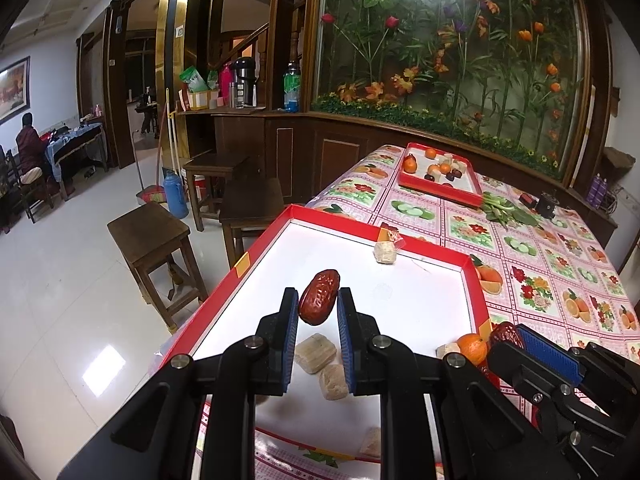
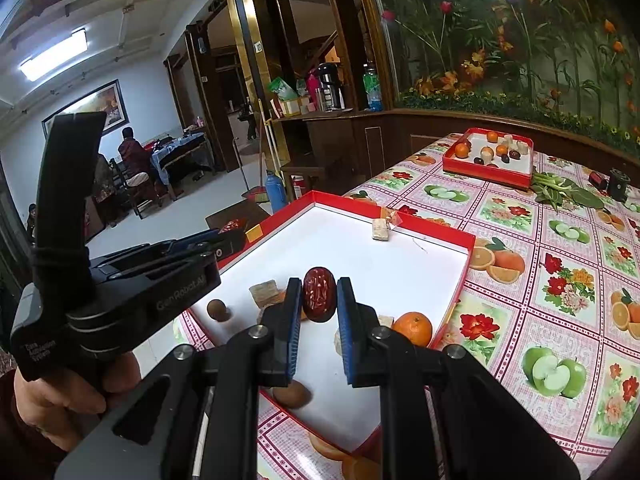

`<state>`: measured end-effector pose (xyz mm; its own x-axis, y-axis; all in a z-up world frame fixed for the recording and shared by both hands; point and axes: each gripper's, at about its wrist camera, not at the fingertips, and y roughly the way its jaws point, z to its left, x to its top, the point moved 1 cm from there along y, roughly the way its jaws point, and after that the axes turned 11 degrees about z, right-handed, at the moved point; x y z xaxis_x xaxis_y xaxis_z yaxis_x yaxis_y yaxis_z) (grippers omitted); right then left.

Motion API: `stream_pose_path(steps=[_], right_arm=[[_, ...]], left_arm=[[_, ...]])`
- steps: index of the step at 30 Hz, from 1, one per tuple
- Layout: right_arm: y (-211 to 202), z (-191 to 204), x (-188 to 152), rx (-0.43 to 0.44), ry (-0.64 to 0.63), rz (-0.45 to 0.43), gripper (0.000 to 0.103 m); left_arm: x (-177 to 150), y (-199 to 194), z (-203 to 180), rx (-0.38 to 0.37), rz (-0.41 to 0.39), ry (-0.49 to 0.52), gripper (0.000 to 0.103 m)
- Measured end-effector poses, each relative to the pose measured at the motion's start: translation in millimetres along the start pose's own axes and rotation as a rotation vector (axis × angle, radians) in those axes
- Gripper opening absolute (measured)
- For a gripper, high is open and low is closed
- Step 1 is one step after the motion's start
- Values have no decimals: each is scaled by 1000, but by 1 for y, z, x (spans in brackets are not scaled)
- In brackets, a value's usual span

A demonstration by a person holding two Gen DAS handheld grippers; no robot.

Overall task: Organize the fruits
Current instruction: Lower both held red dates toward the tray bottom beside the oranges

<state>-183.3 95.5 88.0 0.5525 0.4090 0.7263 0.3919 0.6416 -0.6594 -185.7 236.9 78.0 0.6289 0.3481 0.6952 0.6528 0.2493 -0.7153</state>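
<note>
Left gripper (image 1: 318, 306): blue pads clamp a red date (image 1: 319, 297), held above the white floor of the near tray (image 1: 476, 280). Right gripper (image 2: 319, 300): pads closed on a second date (image 2: 318, 294), also over the near tray. Each gripper shows in the other's view, left (image 2: 200, 246) at left edge, right (image 1: 536, 344) at lower right. A hand (image 2: 60, 396) grips the left tool's handle.

Near tray: red rim, white inside, sits on the table corner. Contents: an orange (image 2: 412, 328) by the right wall, beige candy blocks (image 1: 316, 352) under the left gripper, one block (image 2: 381, 230) at the far wall, two brown round fruits (image 2: 218, 310) near the front-left part.

Far tray (image 2: 486, 172): same make, well apart, at the table's far end; holds oranges, dark fruits and pale blocks mixed. Leafy greens (image 2: 560, 192) lie just beside it.

Surface: table under a pink checked cloth (image 2: 560, 280) printed with apples, oranges and flowers.

Room: glossy white tile floor (image 1: 60, 280), wooden stools (image 1: 154, 240) beside the table, dark wood panelling, a glass wall panel with artificial flowers (image 1: 460, 52). A shelf carries a thermos and bottles. A person (image 1: 30, 148) sits at a far table, back turned.
</note>
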Motion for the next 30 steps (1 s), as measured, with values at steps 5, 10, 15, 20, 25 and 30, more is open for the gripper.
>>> stream_pose_path(steps=[5,10,15,20,25,30], right_arm=[[2,-2,-1,-1,8,6,19],[4,-5,-1,-2,16,11,19],[7,-7,-2,-3,25,21,19],[14,-12,-5,-6,40,49,19],[16,-15,-6,-8,52,53,19],[16,-16,-7,-8,56,56,19]], left_arm=[[-1,2,0,1,9,-1,18],[-2,5,1,1,18,-2,18],[-3,8,1,2,29,-3,18],[-5,11,1,1,39,1,18],[-6,12,2,1,45,1,18],[-6,13,2,0,48,0,18]])
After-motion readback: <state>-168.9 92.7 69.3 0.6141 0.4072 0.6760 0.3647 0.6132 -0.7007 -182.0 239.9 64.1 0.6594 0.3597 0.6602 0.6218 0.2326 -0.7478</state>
